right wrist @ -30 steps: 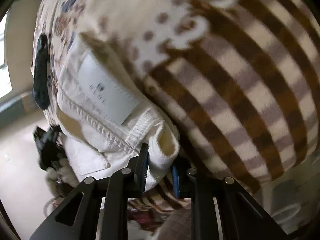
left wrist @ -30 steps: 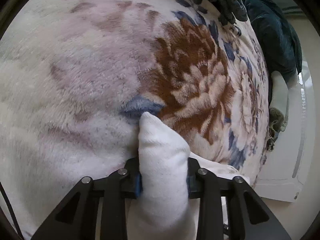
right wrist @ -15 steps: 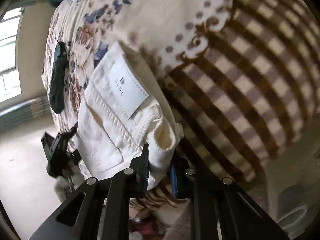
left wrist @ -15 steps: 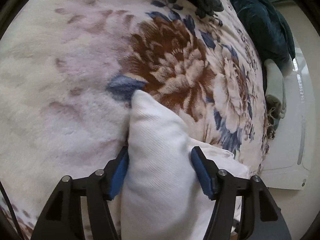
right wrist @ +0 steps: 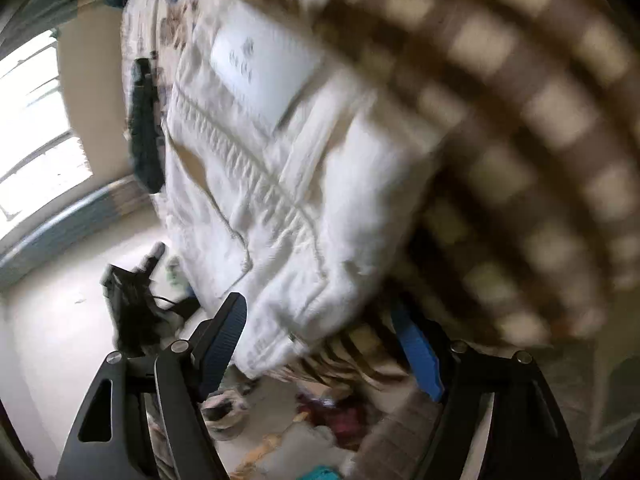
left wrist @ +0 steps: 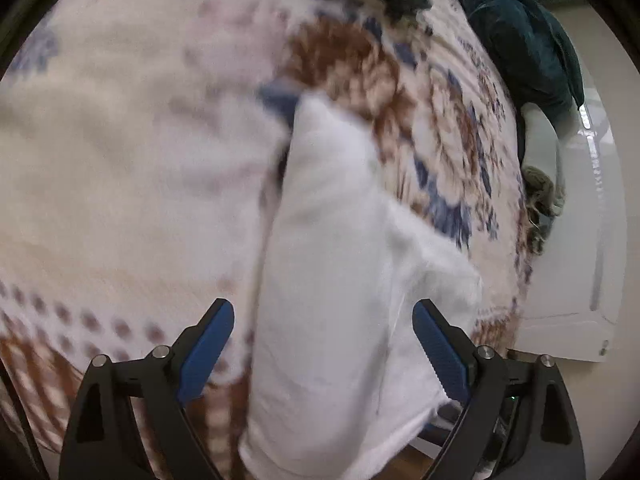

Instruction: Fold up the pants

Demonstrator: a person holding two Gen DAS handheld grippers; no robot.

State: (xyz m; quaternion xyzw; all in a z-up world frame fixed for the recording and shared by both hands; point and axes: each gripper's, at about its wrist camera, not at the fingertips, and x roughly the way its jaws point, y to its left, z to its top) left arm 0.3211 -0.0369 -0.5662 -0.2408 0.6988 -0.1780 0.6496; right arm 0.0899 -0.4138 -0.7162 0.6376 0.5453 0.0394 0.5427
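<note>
Left gripper (left wrist: 323, 338): black arms with blue pads, spread wide, one on each side of the cloth and neither pad pressing it.
White folded cotton pants (left wrist: 328, 280): in the left wrist view, a thick folded end runs up between the spread fingers and lies on the bed cover.
Plush floral blanket (left wrist: 132, 152): cream pile with a big brown bloom and blue leaves; it covers the whole surface under the pants and shows brown dots and checks at its lower left. The picture is smeared, so finer detail is lost.
Dark teal fabric heap (left wrist: 524, 40): bunched at the far right edge of the bed.
White panel (left wrist: 568, 280): flat and glossy, standing beside the bed on the right.

Right gripper (right wrist: 326, 346): same black arms and blue pads, held apart; the waist corner of the pants sits between them, and whether either pad touches it I cannot tell.
Pants, right wrist view: waistband end with a white rectangular label (right wrist: 260, 76), stitched seams and a belt loop, lying on the blanket's brown-and-cream checked border (right wrist: 540, 128).
Bright window (right wrist: 36, 120): far left, above a pale floor (right wrist: 48, 340).
Dark narrow object (right wrist: 144, 128): lying on the blanket beside the pants; too blurred to name.
</note>
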